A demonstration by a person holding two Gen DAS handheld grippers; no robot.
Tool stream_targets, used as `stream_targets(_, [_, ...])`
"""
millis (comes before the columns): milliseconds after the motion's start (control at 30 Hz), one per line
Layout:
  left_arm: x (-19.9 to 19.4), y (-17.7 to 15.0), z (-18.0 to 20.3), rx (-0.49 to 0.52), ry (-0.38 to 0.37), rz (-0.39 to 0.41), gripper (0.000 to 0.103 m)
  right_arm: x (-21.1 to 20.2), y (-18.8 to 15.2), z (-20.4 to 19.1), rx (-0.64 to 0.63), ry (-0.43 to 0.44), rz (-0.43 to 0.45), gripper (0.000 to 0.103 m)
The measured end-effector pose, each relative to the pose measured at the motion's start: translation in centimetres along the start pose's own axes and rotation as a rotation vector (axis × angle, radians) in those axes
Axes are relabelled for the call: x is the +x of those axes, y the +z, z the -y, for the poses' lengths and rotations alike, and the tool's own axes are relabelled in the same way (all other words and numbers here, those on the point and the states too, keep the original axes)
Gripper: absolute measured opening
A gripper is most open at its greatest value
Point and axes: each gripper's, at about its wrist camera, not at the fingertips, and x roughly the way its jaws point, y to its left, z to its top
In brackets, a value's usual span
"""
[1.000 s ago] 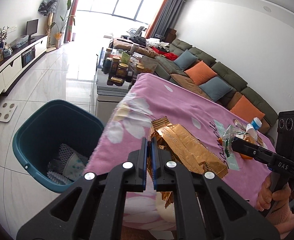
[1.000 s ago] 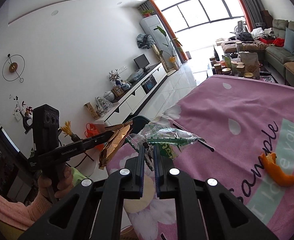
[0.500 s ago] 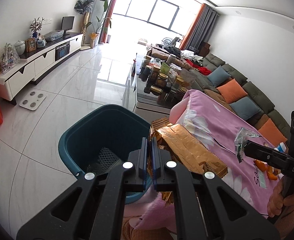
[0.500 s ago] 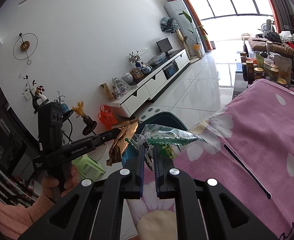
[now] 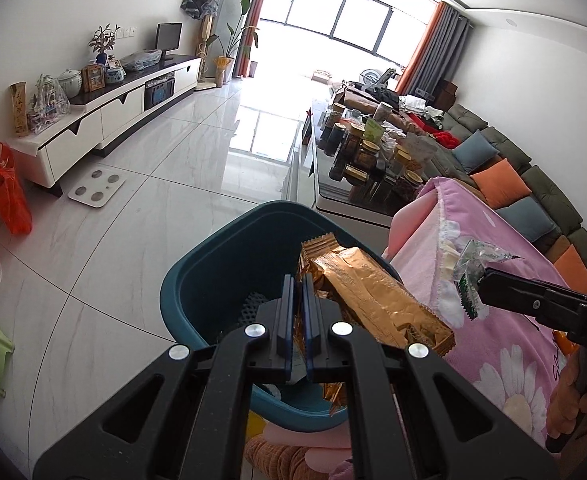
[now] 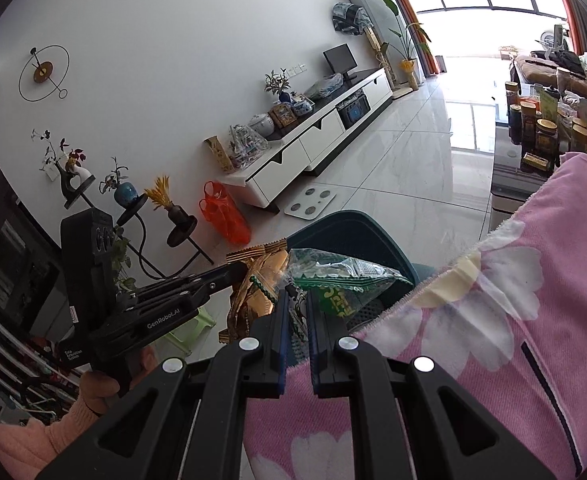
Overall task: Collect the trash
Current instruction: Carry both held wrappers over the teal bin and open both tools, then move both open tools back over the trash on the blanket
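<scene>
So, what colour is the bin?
Dark teal bin, seen best in the left wrist view.

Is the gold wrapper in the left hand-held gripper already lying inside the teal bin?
No. The gold wrapper is clamped in the shut left hand-held gripper, held above the teal bin, not released into it.

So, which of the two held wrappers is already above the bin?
The gold wrapper in the left gripper hangs over the teal bin. The green-and-clear wrapper in the right gripper is above the pink cloth's edge.
</scene>
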Motion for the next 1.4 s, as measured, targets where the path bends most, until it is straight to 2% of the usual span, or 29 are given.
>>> stream_targets(500, [4.5, -0.2, -0.4, -0.001, 0.079, -0.06, 0.005, 5.8, 1.9, 0.9, 0.061, 0.003, -0.133, 0.01])
stream_targets(733, [6.3, -0.3, -0.3, -0.01, 0.086, -0.082, 0.008, 6.7, 2.1, 1.5, 0.091, -0.021, -0.149, 0.013])
stream_targets(967, [7.4, -0.4, -0.1, -0.017, 0.084, -0.09, 0.026, 5.8, 1.7, 2.0, 0.104, -0.035, -0.129, 0.018])
stream_targets(1067, [7.3, -0.5, 0.3, -0.015, 0.079, -0.086, 0.026, 4.8, 1.4, 2.2, 0.105, -0.038, -0.109, 0.019])
stream_targets(1133, [6.5, -0.5, 0.5, -0.009, 0.063, -0.072, 0.028, 3.9, 1.2, 2.4, 0.102, -0.041, -0.091, 0.022])
stream_targets(1267, [4.3, -0.4, 2.0, 0.025, 0.038, -0.018, 0.039, 1.2, 0.4, 2.2, 0.083, -0.05, -0.033, 0.027])
stream_targets(1400, [1.8, -0.7, 4.3, 0.072, -0.027, 0.028, 0.046, -2.4, -0.8, 2.1, 0.065, -0.067, 0.038, 0.032])
